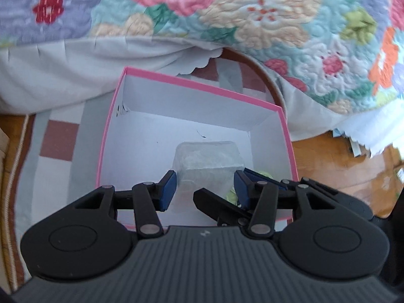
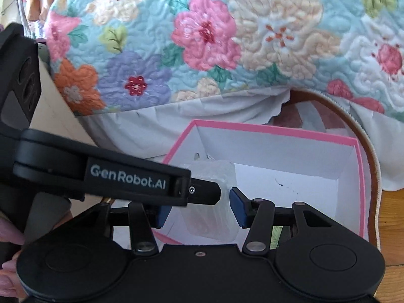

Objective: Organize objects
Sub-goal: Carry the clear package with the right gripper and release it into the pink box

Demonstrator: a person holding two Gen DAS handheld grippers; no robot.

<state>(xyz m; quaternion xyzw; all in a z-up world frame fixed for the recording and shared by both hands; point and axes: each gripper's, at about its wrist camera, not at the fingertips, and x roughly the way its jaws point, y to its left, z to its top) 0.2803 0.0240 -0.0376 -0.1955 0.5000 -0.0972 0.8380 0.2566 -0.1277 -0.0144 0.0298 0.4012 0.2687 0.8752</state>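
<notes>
The left gripper (image 1: 204, 189) hangs over the near end of an open pink-rimmed box (image 1: 192, 82), pointing steeply down into it. Its 2 blue pads (image 1: 168, 189) stand partly apart with a clear plastic container (image 1: 208, 161) between them. The container looks to sit against both pads, but the picture is soft there and I cannot tell for sure whether they press on it.

The right gripper (image 2: 199, 209) comes in beside the left 1, over the same box, which the right wrist view shows as white inside with a pink edge (image 2: 277, 128). Its jaws are also partly apart, with the same clear container (image 2: 214, 217) lying between the blue pads (image 2: 240, 209); again the grip itself is not plain. The left gripper's black finger, marked GenRobot.AI, crosses in front of the right gripper's left pad and hides most of it.

Small green pieces (image 1: 265, 174) show in the box just right of the container. The box rests on a checked mat (image 1: 60, 136) laid on a wooden floor (image 1: 328, 156), just before a flowered quilt (image 1: 252, 20) with grey sheeting (image 1: 63, 73) hanging beneath it. A person's fingertips (image 2: 7, 234) show at the left edge.
</notes>
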